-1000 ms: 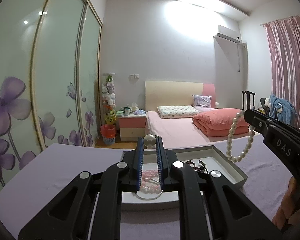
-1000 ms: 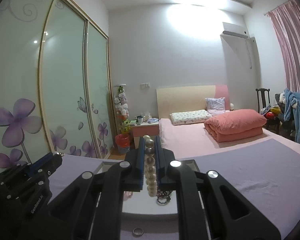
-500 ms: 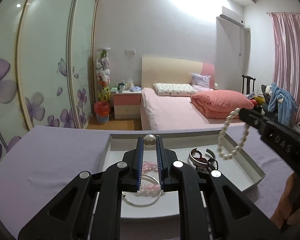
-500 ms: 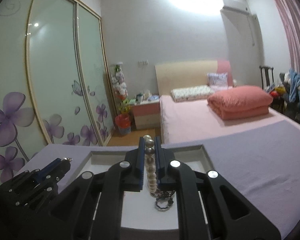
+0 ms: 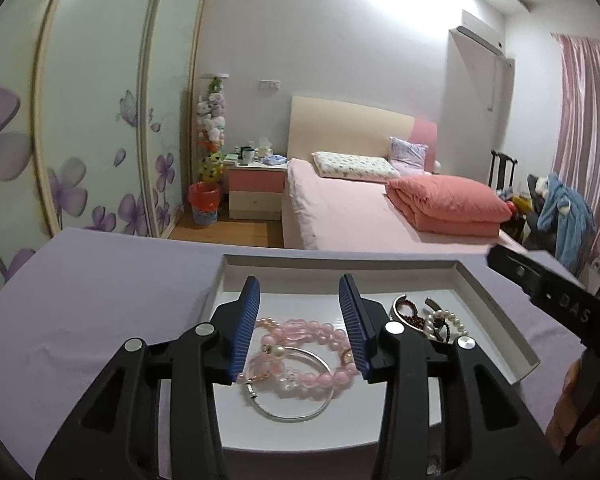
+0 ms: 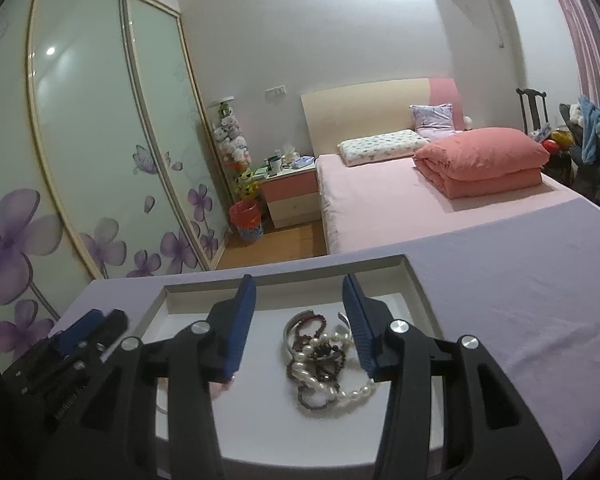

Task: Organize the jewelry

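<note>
On right gripper (image 5: 556, 300): "DAS" lettering.

One white tray (image 5: 496, 312) sits on the desk (image 5: 100, 304). In it lie two pink bead bracelets (image 5: 300, 330), one silver bangle (image 5: 300, 412), one white pearl string (image 6: 340, 390), one dark bead string (image 6: 320, 350) and one metal cuff (image 6: 294, 322). Two sets of tongs, left (image 5: 298, 296) and right (image 6: 300, 292), hang over it.
</note>
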The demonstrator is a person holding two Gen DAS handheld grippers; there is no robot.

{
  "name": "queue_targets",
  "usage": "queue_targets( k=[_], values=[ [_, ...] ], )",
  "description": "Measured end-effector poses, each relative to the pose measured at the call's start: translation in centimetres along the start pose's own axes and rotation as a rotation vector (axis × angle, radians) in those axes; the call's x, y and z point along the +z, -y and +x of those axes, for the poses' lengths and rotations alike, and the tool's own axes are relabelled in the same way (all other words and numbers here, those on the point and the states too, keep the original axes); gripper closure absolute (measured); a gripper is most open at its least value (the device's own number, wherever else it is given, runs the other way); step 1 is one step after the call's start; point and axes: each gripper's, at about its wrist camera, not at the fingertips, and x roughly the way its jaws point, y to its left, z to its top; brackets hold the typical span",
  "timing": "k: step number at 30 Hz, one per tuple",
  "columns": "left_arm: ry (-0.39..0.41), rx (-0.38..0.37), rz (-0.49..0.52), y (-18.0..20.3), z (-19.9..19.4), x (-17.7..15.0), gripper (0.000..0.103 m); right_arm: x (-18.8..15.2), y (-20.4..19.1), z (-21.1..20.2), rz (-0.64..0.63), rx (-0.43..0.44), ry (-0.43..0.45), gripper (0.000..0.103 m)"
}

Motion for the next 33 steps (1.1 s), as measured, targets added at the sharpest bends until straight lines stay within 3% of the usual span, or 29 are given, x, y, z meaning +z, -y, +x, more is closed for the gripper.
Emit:
queue_targets(
  k=[11,23,27,33],
  values=[
    [-0.003,-0.008,-0.06,-2.2,-2.9,-0.3,0.06,-1.3,-0.2,-3.1,-0.043,0.027,-0.04,0.058],
    [-0.134,-0.027,0.027,-2.4,-5.5,-4.4,0.06,-10.0,-0.4,-6.7,-0.244,0.071,-0.387,0.06],
    [-0.154,-0.021,0.038,-2.4,-5.4,-4.8,0.059,-12.1,-0.3,-6.7,-0.273,0.046,-0.435,0.062],
    [-0.162,-0.027,0.06,-1.8,-5.6,-5.3,0.058,-12.5,-0.9,-5.7,-0.297,0.022,-0.465,0.073]
  ],
)
